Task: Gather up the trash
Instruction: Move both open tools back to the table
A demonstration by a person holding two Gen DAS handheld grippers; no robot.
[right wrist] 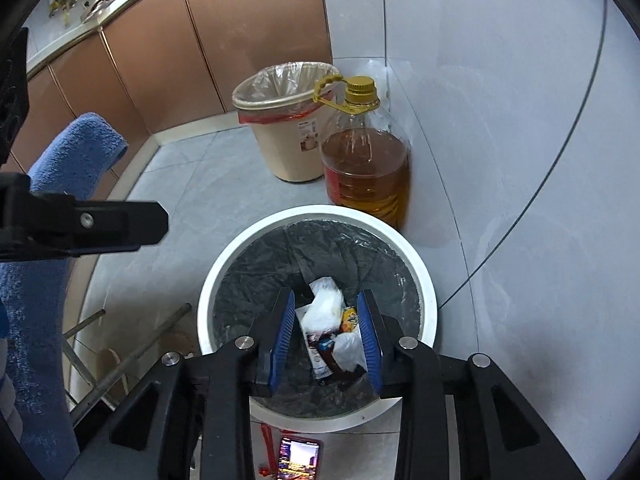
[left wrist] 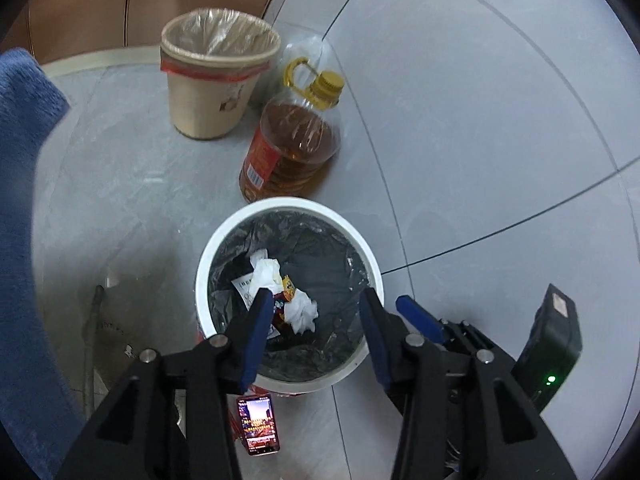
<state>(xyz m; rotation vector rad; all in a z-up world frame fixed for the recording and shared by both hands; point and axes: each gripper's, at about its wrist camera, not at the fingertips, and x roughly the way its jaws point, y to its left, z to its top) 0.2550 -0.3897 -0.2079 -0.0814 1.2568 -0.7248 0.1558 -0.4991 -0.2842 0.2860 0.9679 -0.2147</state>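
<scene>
A white-rimmed bin (left wrist: pixel 280 204) (right wrist: pixel 320 210) with a black liner stands on the grey tile floor. Inside it lie crumpled white tissues (left wrist: pixel 266 272) (right wrist: pixel 324 304) and several printed wrappers (left wrist: pixel 289 286) (right wrist: pixel 349 316). My left gripper (left wrist: pixel 316 296) hangs over the bin mouth, open, with nothing between its blue pads. My right gripper (right wrist: pixel 326 294) is also above the bin, open and empty, the trash showing below in the gap. Each gripper shows in the other's view: the right one's fingers (left wrist: pixel 416 312) beside the left, the left one's arm (right wrist: pixel 120 224) at the left edge.
A beige bin (left wrist: pixel 208 108) (right wrist: pixel 288 148) with a clear liner and a large oil bottle (left wrist: pixel 292 140) (right wrist: pixel 364 168) stand behind the white bin. A lit phone (left wrist: pixel 258 424) (right wrist: pixel 300 456) lies in front. Blue cloth (left wrist: pixel 24 160) (right wrist: pixel 80 148) and metal rods (right wrist: pixel 132 356) sit left.
</scene>
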